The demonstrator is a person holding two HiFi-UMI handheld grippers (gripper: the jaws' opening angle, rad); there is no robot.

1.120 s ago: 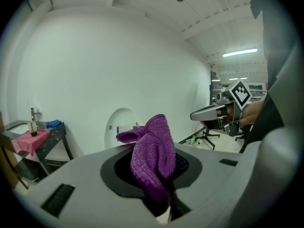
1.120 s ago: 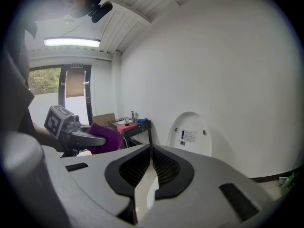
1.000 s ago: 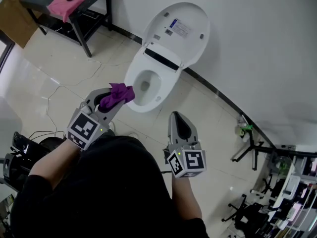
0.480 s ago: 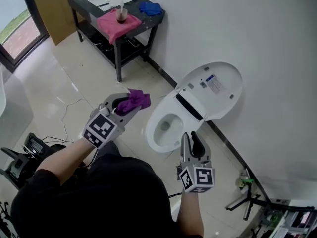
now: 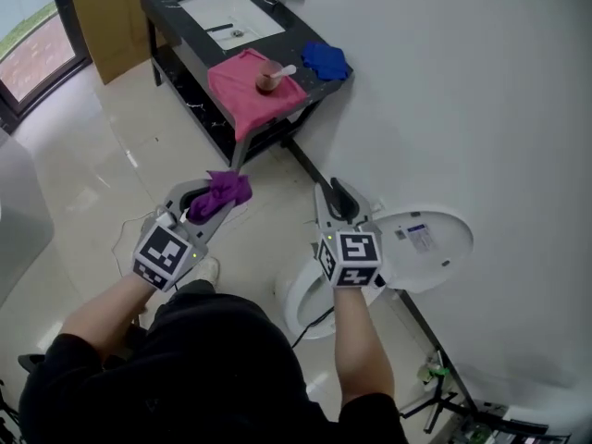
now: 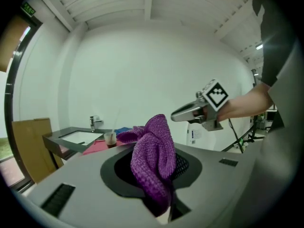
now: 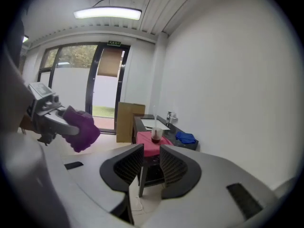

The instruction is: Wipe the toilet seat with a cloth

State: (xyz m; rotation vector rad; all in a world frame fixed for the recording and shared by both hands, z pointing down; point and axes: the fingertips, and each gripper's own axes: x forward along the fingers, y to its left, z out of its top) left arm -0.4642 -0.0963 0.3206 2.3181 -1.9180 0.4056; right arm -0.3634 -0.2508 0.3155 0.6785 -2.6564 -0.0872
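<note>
Head view: toilet lid (image 5: 446, 259) label (image 5: 418, 238) w/ blue patch, print unreadable.

Purple cloth (image 5: 220, 193). White toilet (image 5: 296, 300), blue-printed label (image 5: 418, 239) on its lid (image 5: 446, 263). Black worktop (image 5: 176, 6) with white basin (image 5: 231, 17); pink towel (image 5: 242, 91) over its front edge, blue rag (image 5: 326, 60) at its right corner. Cream glossy floor (image 5: 83, 183); brown panel (image 5: 106, 12).

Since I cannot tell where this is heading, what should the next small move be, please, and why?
Probably move the left tongs toward the black table, likely to set the purple cloth down. They are shut on it, both tongs point at that table, and the toilet lies beneath the right tongs, whose empty jaws have just been opening.
</note>
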